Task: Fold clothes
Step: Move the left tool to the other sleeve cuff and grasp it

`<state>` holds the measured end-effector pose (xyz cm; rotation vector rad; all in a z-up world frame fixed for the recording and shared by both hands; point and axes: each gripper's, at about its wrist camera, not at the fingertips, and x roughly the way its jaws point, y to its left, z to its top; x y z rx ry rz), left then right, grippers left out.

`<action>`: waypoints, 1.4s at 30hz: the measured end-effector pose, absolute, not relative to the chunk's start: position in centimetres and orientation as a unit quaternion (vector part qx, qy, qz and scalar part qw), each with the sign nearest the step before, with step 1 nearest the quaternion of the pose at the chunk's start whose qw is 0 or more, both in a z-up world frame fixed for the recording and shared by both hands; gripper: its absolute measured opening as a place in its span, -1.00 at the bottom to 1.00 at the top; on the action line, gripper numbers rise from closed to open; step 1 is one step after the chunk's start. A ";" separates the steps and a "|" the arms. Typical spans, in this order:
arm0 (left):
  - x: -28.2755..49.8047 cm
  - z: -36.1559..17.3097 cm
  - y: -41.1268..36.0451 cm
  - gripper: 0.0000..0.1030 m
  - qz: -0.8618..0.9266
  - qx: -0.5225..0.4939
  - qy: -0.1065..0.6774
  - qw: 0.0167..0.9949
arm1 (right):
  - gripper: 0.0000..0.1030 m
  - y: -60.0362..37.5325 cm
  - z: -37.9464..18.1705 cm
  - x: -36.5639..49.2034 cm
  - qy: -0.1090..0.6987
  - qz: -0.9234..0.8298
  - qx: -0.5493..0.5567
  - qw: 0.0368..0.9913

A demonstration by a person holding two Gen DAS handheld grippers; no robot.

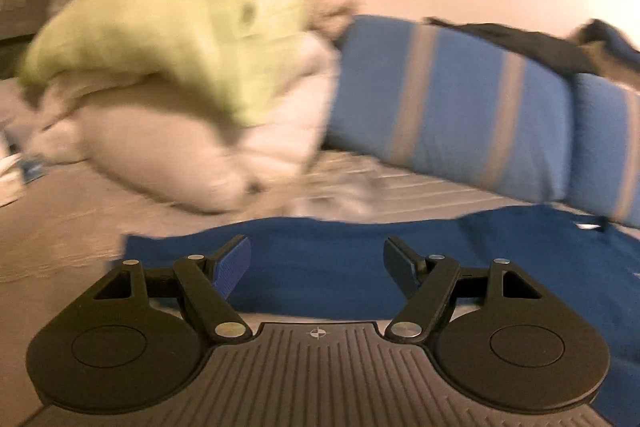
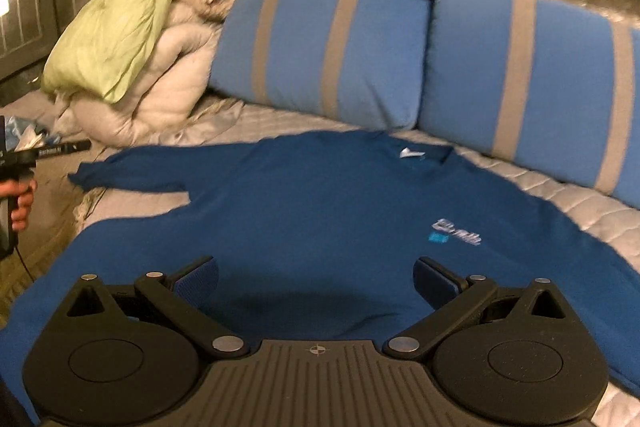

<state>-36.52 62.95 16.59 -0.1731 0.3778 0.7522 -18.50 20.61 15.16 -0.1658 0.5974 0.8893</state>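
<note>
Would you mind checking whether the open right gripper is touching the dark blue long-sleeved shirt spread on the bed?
Cannot tell: in the right wrist view, the right gripper sits over the shirt, nothing between its fingers.

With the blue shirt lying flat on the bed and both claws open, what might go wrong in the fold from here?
1. The blue shirt lies on a quilted cover; a closing right claw may pinch both.
2. The shirt's left sleeve looks wrinkled near the bedding pile, so the left claw may fold it unevenly.
3. The pillows sit near the collar, leaving little room there.
</note>
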 end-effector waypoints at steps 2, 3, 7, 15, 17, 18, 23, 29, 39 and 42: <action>-38.0 16.3 65.0 0.42 0.391 -0.098 0.188 0.896 | 1.00 21.3 15.0 -18.4 0.287 0.430 -0.081 0.852; -38.7 16.2 65.8 0.42 0.401 -0.105 0.189 0.890 | 0.99 21.6 15.0 -18.4 0.289 0.432 -0.084 0.850; -41.4 16.3 68.4 0.42 0.436 -0.127 0.189 0.870 | 0.99 22.5 14.6 -17.9 0.297 0.441 -0.095 0.841; -44.9 17.1 71.1 0.42 0.465 -0.149 0.164 0.857 | 0.99 24.5 14.8 -16.5 0.305 0.447 -0.123 0.832; -45.1 17.0 71.8 0.42 0.466 -0.163 0.159 0.855 | 0.99 24.5 15.0 -16.4 0.305 0.447 -0.121 0.832; -45.0 16.7 72.2 0.42 0.466 -0.171 0.158 0.854 | 0.99 24.5 15.1 -16.4 0.306 0.446 -0.120 0.832; -44.5 15.2 74.0 0.42 0.455 -0.224 0.161 0.847 | 0.99 23.7 14.6 -17.4 0.314 0.444 -0.103 0.833; -43.9 12.4 77.5 0.41 0.449 -0.344 0.160 0.809 | 0.99 22.4 13.4 -18.6 0.328 0.437 -0.074 0.834; -45.1 7.5 82.8 0.23 0.434 -0.523 0.104 0.726 | 0.99 21.7 12.8 -18.1 0.341 0.426 -0.042 0.837; -45.2 6.7 83.5 0.19 0.430 -0.544 0.091 0.715 | 0.99 21.8 12.7 -18.0 0.345 0.429 -0.040 0.834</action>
